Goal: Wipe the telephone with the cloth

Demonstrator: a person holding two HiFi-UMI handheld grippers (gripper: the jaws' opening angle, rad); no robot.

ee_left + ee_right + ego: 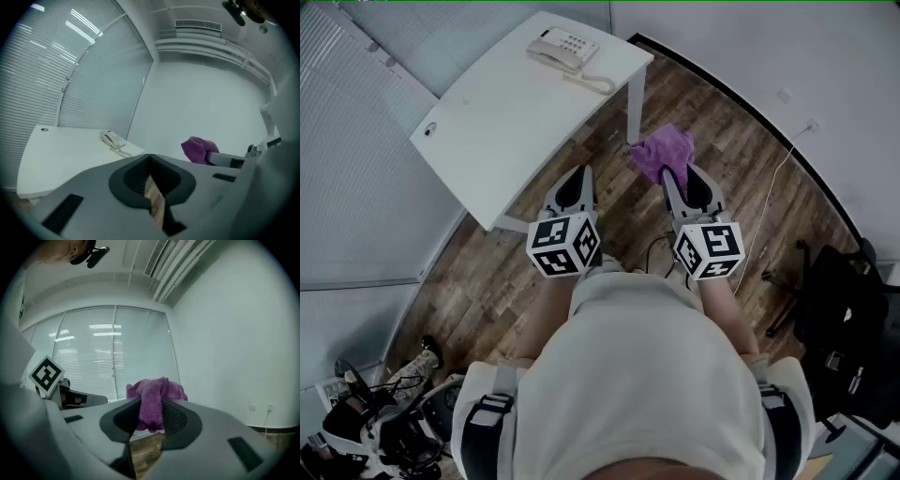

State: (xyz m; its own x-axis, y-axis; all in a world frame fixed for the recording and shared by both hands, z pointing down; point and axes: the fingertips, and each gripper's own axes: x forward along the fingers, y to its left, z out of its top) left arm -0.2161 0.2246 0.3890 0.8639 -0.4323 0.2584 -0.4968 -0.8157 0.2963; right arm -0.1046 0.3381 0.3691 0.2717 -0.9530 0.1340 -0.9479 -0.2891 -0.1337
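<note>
A white corded telephone [562, 49] sits at the far corner of the white table [516, 122], its coiled cord trailing to the right; it also shows small in the left gripper view, telephone [111, 139]. My right gripper [673, 173] is shut on a purple cloth [662, 152], which bunches out past the jaw tips; in the right gripper view the cloth [151, 404] is pinched between the jaws. My left gripper [574, 178] hangs shut and empty over the table's near edge. Both grippers are held in the air, well short of the telephone.
A table leg [634, 108] stands just left of the cloth. Wood floor [741, 169] runs to the right, with a white cable [773, 192] across it. A dark office chair [844, 309] stands at the right. Window blinds [347, 141] line the left.
</note>
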